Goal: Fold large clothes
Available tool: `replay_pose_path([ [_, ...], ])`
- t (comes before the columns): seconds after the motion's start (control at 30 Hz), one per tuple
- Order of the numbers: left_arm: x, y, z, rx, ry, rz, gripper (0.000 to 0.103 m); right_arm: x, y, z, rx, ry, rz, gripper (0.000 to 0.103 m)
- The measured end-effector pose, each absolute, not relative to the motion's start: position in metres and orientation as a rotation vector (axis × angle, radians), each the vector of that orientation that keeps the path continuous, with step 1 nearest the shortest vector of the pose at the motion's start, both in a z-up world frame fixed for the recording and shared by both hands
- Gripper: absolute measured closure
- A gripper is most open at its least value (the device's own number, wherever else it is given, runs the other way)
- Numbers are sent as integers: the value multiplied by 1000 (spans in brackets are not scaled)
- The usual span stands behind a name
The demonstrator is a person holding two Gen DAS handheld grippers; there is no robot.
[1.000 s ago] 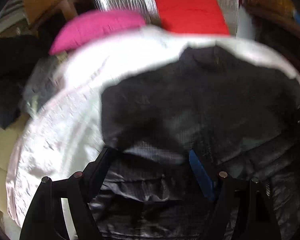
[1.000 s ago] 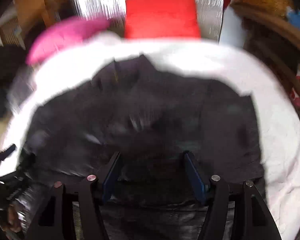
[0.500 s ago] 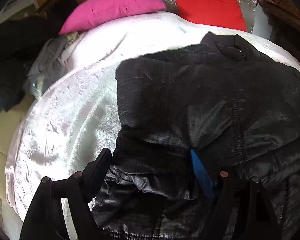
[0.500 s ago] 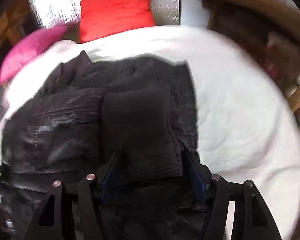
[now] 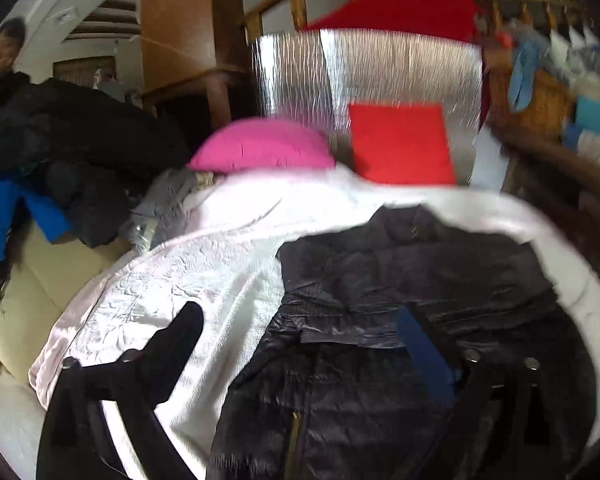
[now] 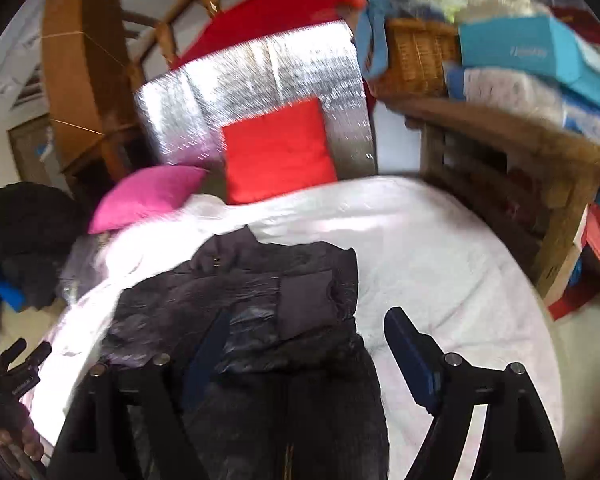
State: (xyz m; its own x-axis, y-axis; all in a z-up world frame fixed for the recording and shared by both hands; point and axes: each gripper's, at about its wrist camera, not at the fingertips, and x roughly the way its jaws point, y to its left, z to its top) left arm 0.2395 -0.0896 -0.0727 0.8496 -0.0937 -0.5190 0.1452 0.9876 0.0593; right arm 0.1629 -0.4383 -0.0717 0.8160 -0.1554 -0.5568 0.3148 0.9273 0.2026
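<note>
A large black padded jacket [image 5: 400, 320] lies spread on the white bedcover [image 5: 172, 288], collar toward the far cushions, both sleeves folded in over its body. It also shows in the right wrist view [image 6: 260, 320]. My left gripper [image 5: 300, 340] is open and empty, raised above the jacket's left side, its left finger over the bedcover. My right gripper [image 6: 308, 340] is open and empty, raised above the jacket's right side, near the folded sleeve [image 6: 308, 300].
A pink cushion [image 5: 260, 144] and a red cushion [image 5: 400, 144] lean at the bed's far end against a silver panel [image 5: 380, 68]. Dark and blue clothes [image 5: 52, 168] pile at the left. A wooden shelf with a basket [image 6: 412, 56] stands at the right.
Both grippers let go of the jacket and pulled up and back from it. The sleeves now lie folded over the body. The views tilted up toward the cushions.
</note>
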Motion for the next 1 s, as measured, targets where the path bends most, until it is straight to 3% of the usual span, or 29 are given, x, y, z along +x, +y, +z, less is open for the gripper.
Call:
replay_pose_path([
  [0.5,108,-63,4,163,455,-38,4,34,-320,-43,236,492,-194,19],
  [1.0,61,-54,23,169,377,-57,4,22,-261,-48,174,498,-121,20],
])
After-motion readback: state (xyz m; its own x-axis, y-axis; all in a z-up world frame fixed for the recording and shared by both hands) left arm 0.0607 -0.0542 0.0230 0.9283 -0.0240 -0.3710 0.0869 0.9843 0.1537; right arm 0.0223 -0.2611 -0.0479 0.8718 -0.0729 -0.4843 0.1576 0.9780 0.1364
